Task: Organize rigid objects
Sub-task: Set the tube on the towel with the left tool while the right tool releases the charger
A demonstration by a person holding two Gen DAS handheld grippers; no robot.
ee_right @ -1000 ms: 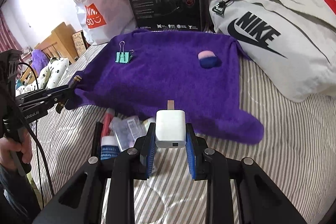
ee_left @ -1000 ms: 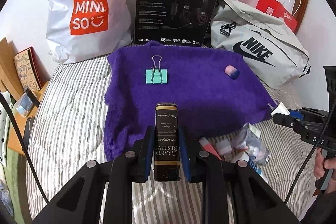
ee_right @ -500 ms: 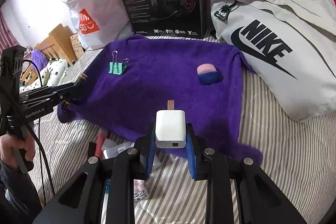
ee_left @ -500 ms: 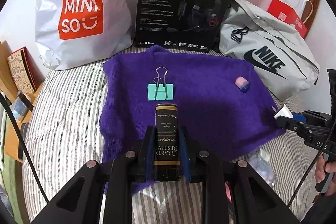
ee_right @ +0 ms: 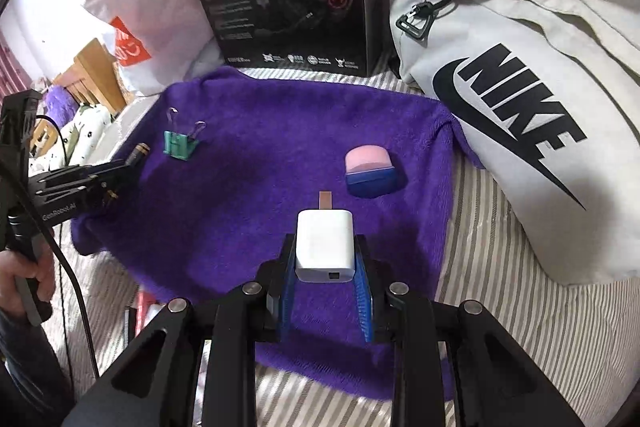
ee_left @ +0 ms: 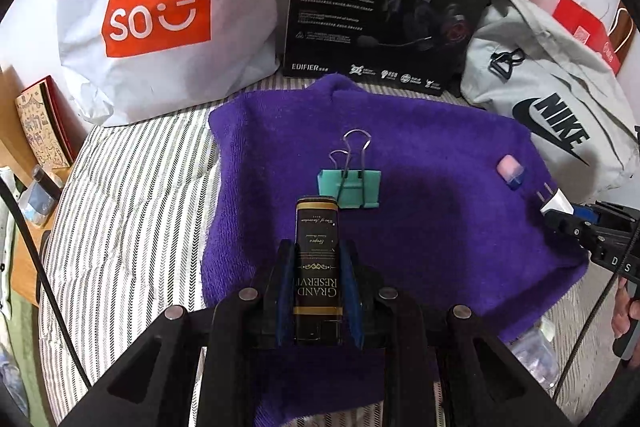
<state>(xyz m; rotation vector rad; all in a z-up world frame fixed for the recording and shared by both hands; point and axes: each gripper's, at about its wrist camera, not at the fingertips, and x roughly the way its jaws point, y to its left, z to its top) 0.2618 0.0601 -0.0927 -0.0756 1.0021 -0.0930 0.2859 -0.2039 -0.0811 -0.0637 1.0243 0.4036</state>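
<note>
Pinching a lighter (ee_left: 317, 259), the left tongs (ee_left: 317, 291) are held over the purple towel (ee_left: 440, 211), seemingly for placing beside the clip (ee_left: 350, 187); a charger (ee_right: 325, 245) is clamped in the right tongs (ee_right: 326, 287) near the eraser (ee_right: 370, 171), apparently likewise.

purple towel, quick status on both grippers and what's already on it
Left gripper shut on black lighter, right gripper shut on white charger. Both over purple towel. Green binder clip and pink-blue eraser lie on it; open cloth between them.
</note>
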